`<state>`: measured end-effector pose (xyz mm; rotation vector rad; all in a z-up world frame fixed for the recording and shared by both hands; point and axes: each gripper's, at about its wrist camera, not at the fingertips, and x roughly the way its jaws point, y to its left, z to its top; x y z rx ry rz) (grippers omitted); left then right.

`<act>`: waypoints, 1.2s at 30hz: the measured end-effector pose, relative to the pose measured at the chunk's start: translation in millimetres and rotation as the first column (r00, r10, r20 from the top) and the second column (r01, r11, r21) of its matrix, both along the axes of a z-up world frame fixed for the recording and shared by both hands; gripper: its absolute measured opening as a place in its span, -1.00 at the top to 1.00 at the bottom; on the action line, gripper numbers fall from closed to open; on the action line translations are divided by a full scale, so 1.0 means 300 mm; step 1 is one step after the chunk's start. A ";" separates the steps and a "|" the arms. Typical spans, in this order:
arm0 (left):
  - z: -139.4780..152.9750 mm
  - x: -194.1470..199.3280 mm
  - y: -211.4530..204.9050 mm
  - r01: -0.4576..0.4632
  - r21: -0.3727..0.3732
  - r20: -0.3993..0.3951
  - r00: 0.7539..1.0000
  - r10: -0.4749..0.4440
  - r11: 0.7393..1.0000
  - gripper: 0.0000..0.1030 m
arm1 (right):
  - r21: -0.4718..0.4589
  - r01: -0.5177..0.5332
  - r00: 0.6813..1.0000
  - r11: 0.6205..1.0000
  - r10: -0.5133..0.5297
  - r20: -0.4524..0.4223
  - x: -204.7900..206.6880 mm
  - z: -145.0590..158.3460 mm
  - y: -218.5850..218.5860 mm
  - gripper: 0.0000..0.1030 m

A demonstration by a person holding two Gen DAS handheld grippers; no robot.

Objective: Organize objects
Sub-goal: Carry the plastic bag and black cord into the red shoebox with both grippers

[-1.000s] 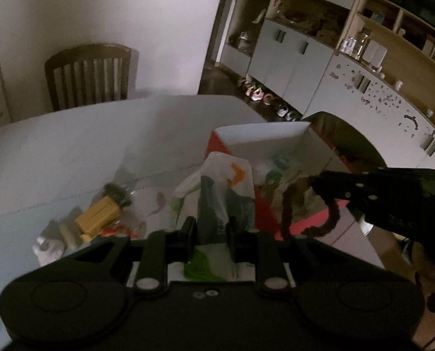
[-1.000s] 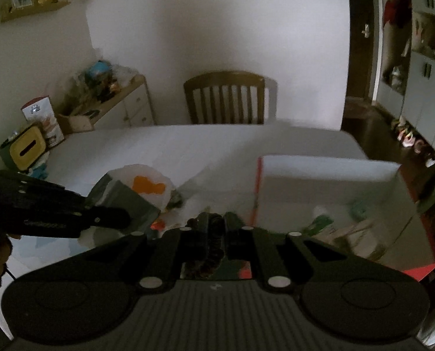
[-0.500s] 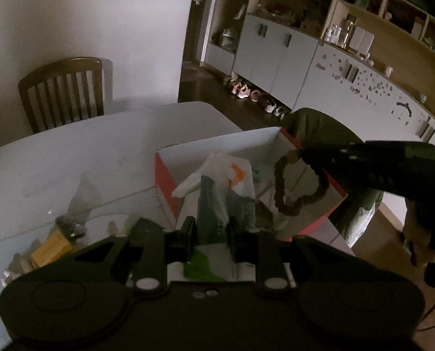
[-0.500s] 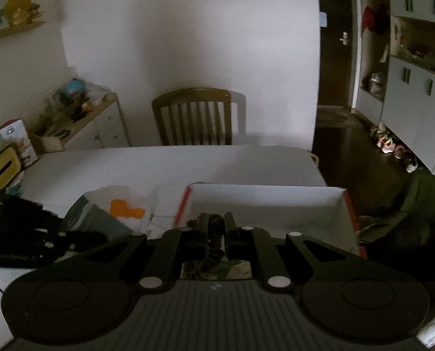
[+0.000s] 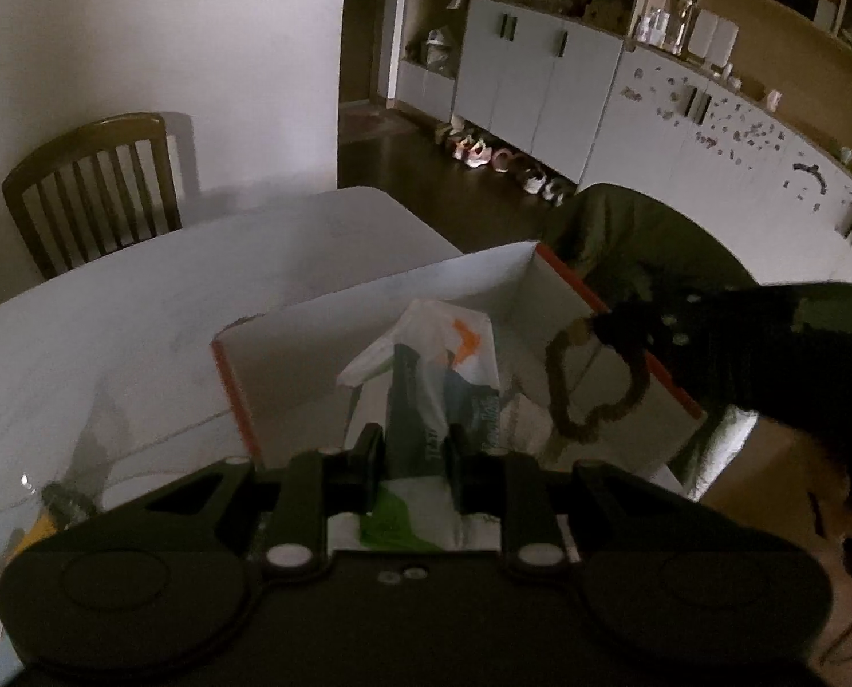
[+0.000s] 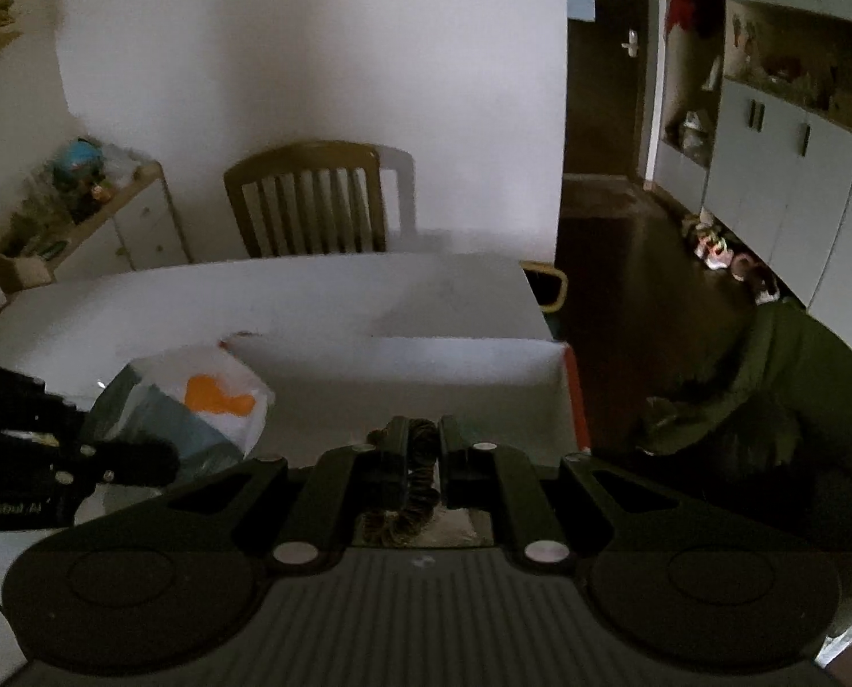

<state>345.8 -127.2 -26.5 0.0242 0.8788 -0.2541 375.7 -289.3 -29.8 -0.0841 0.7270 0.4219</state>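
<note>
My left gripper (image 5: 411, 446) is shut on a white plastic bag (image 5: 443, 366) with orange and grey-green print, held over the open white box with orange edges (image 5: 369, 309). The bag also shows in the right wrist view (image 6: 197, 401), left of the box (image 6: 403, 360). My right gripper (image 6: 423, 441) is shut on a dark brown looped hair tie (image 6: 417, 481). In the left wrist view the right gripper (image 5: 609, 323) holds the hair tie (image 5: 592, 383) hanging over the box's right side.
The box sits at the right end of a white table (image 5: 111, 332). A wooden chair (image 6: 306, 200) stands behind it. A yellow item (image 5: 39, 526) and other small things lie at the table's left. A green jacket (image 6: 769, 389) hangs right of the box.
Both grippers moved right with their loads, from over the table clutter to over the box. The hair tie now hangs over the box's right side.
</note>
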 end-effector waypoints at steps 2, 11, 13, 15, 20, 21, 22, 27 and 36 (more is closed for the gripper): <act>-0.015 0.034 -0.020 0.003 0.005 -0.007 1.000 -0.003 1.000 0.57 | -0.011 -0.002 1.000 1.000 0.002 -0.013 0.014 -0.028 -0.014 0.82; -0.083 0.182 -0.132 0.049 0.089 -0.030 0.998 -0.046 0.995 0.57 | 0.000 -0.047 0.997 0.999 0.047 -0.059 0.057 -0.103 -0.029 0.82; -0.100 0.213 -0.148 0.043 0.095 -0.038 0.998 -0.040 0.995 0.57 | 0.003 -0.055 0.996 0.998 0.055 -0.071 0.064 -0.118 -0.026 0.82; -0.124 0.247 -0.152 0.022 0.070 -0.065 0.998 -0.017 0.997 0.56 | 0.000 -0.061 0.994 0.998 0.061 -0.086 0.076 -0.138 -0.022 0.82; -0.189 0.296 -0.167 0.000 0.067 -0.109 0.994 0.008 0.998 0.56 | -0.027 -0.064 0.992 0.998 0.061 -0.112 0.109 -0.184 -0.002 0.81; -0.200 0.304 -0.171 0.000 0.075 -0.113 0.994 0.009 0.997 0.56 | -0.033 -0.064 0.991 0.997 0.060 -0.116 0.117 -0.194 0.002 0.81; -0.209 0.311 -0.176 0.001 0.080 -0.118 0.993 0.009 0.997 0.56 | -0.039 -0.066 0.991 0.997 0.061 -0.119 0.125 -0.204 0.002 0.81; -0.257 0.330 -0.195 0.028 0.104 -0.147 0.989 -0.012 0.994 0.55 | -0.092 -0.074 0.989 0.993 0.062 -0.131 0.151 -0.255 0.018 0.81; -0.285 0.369 -0.195 0.047 0.110 -0.184 0.983 -0.026 0.993 0.54 | -0.142 -0.080 0.988 0.987 0.060 -0.142 0.177 -0.300 0.025 0.81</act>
